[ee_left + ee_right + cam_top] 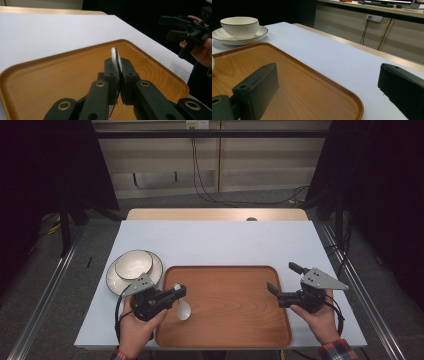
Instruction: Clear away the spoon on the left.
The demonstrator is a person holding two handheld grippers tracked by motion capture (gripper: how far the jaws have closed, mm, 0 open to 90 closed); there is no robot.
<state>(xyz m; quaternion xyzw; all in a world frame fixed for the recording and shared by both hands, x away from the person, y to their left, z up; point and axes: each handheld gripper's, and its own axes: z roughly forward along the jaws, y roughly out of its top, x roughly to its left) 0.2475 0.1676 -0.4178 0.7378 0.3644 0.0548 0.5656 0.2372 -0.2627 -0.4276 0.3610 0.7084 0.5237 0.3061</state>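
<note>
Spoon [182,307] pinched by handle tip in left claw [176,294], jaws closed on it, bowl end low over wooden tray [235,332]. Thin edge grip: risk of pivot or slip, drop onto tray. Right claw [284,282] wide open, empty, above tray's right rim. Bowl [133,264] on plate [156,268], on worktop [220,240] beside tray.

White rectangular tabletop [215,242]. At its 9 o'clock edge, a round white ceramic plate with a dark rim [111,282] carries a matching white bowl [133,264], upright. Beyond 12 o'clock, black cables [199,190] hang from a white wall socket [196,124].
</note>
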